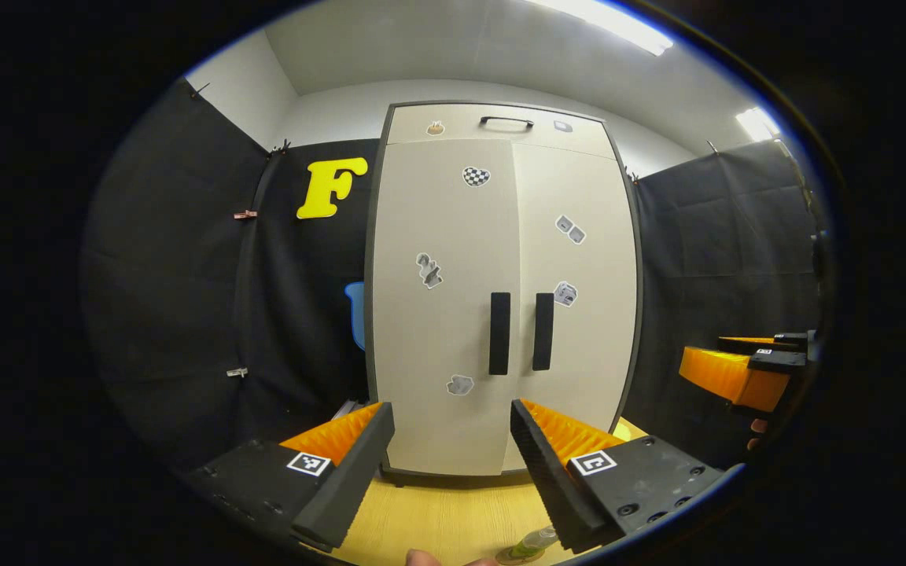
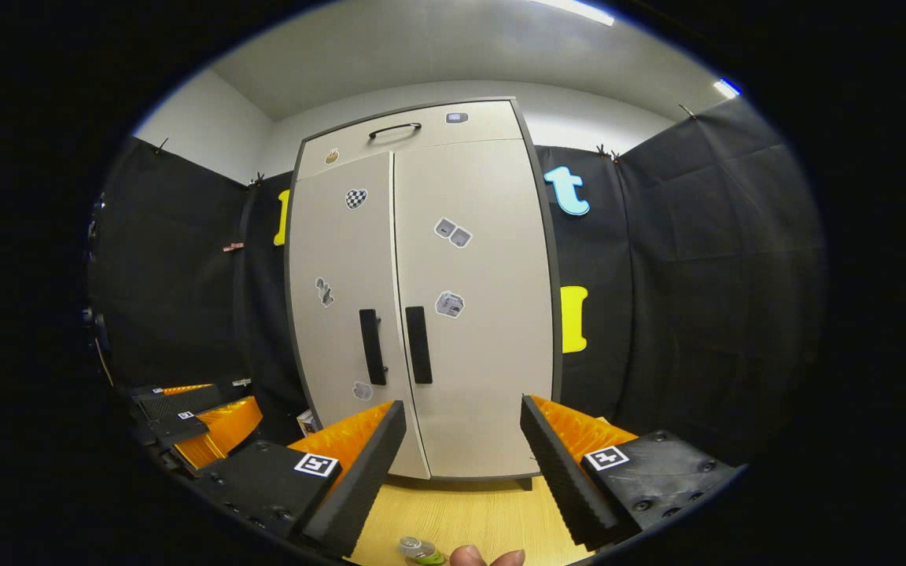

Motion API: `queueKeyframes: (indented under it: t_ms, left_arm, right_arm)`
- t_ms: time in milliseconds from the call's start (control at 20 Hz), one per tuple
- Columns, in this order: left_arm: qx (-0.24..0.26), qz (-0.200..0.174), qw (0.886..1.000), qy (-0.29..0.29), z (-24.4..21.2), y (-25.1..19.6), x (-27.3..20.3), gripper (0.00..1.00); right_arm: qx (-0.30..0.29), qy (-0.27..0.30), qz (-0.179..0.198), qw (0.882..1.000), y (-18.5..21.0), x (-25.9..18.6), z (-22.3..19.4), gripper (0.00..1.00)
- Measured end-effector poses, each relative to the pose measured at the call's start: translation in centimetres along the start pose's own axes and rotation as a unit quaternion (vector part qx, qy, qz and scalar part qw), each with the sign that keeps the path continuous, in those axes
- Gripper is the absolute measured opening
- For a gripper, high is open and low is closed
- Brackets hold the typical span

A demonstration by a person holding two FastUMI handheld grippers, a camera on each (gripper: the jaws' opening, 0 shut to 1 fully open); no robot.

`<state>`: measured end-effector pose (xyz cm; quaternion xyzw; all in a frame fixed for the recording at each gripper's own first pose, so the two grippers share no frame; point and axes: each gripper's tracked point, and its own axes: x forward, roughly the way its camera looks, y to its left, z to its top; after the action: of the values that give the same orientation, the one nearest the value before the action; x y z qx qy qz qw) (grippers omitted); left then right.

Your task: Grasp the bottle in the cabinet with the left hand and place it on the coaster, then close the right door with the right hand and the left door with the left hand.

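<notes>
Both doors of the tall beige cabinet [image 1: 500, 291] are closed, so each hand-held gripper, left [image 1: 453, 464] and right [image 2: 461, 464], hangs back with fingers apart, the task apparently finished.

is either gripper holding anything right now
No. The left gripper and right gripper are both open and empty, facing the closed cabinet.

One cabinet [image 1: 500, 291] stands mid-frame with two doors, left door [image 1: 441, 306] and right door [image 1: 579, 299], each carrying one vertical black handle [image 1: 500, 333]. One drawer front [image 1: 492, 124] tops it, with one handle. Six stickers [image 1: 429, 270] dot the doors, two more sit on the drawer. One bottle [image 1: 532, 542] lies at the bottom edge. Two ceiling lights [image 1: 602, 20] glow upper right.
</notes>
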<state>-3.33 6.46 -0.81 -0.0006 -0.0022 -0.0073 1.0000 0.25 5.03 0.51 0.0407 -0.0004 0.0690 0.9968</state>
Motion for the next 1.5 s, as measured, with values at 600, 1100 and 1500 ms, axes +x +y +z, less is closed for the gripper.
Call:
queueKeyframes:
  t_ms: [600, 1100, 1500]
  left_arm:
    - [-0.001, -0.004, 1.000, -0.001, 0.02, 0.21, 0.22, 0.95]
    - [-0.002, -0.005, 1.000, -0.001, -0.01, 0.07, 0.35, 0.95]
    - [0.000, -0.005, 1.000, 0.000, -0.10, 0.05, 0.12, 0.95]
  right_arm:
    - [-0.010, 0.002, -0.001, 1.000, 0.14, 0.38, -0.29, 0.97]
    - [-0.012, -0.002, -0.004, 1.000, -0.01, 0.58, -0.01, 0.97]
    - [-0.013, -0.002, -0.005, 1.000, -0.09, 0.51, 0.00, 0.98]
